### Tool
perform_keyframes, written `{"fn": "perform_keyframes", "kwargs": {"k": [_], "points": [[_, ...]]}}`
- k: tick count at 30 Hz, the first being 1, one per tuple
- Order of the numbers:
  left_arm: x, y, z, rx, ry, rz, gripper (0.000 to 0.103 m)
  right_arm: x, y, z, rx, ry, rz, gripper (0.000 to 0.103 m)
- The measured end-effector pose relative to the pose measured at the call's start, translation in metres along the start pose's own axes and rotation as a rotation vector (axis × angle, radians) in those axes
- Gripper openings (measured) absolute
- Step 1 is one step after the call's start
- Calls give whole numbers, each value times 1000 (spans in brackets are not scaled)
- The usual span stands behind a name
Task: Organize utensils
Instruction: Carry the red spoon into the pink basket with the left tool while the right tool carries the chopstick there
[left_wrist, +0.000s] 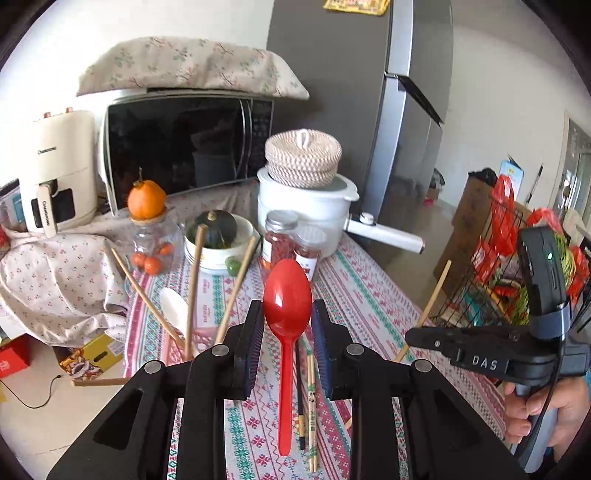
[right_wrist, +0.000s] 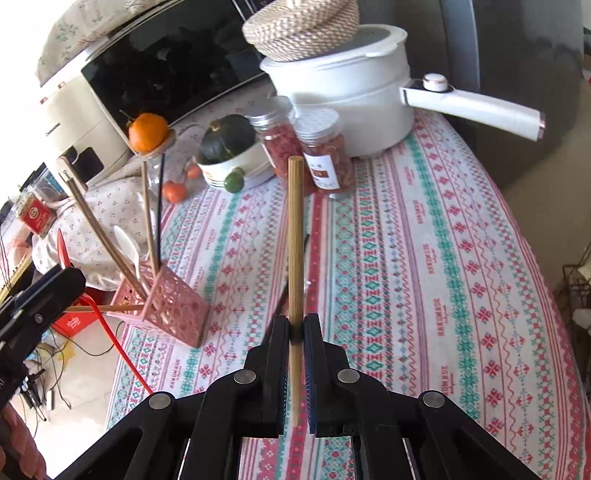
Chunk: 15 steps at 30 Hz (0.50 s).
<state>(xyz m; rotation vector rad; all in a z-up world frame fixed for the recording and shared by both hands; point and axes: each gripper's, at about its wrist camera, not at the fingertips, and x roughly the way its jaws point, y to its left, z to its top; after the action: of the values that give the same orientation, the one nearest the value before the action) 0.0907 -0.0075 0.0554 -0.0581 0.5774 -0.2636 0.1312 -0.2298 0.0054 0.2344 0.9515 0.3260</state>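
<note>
My left gripper is shut on a red plastic spoon, bowl up between the pads, handle hanging toward the camera above the table. My right gripper is shut on a wooden chopstick that stands upright; it also shows in the left wrist view. A pink perforated utensil holder stands at the table's left edge and holds several wooden chopsticks and a white spoon. More chopsticks lie on the cloth under the red spoon.
The table has a patterned cloth. At the back stand a white pot with a woven basket on it, two jars, a bowl with a squash, an orange, a microwave. A wire basket stands right of the table.
</note>
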Motion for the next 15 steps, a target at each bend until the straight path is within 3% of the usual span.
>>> {"fn": "perform_keyframes", "kwargs": {"k": [9, 15], "points": [[-31, 24, 17, -10, -254, 106, 28, 19, 39, -2, -67, 25, 38, 5], [-3, 35, 12, 9, -268, 187, 28, 24, 43, -3, -69, 28, 37, 5]]}}
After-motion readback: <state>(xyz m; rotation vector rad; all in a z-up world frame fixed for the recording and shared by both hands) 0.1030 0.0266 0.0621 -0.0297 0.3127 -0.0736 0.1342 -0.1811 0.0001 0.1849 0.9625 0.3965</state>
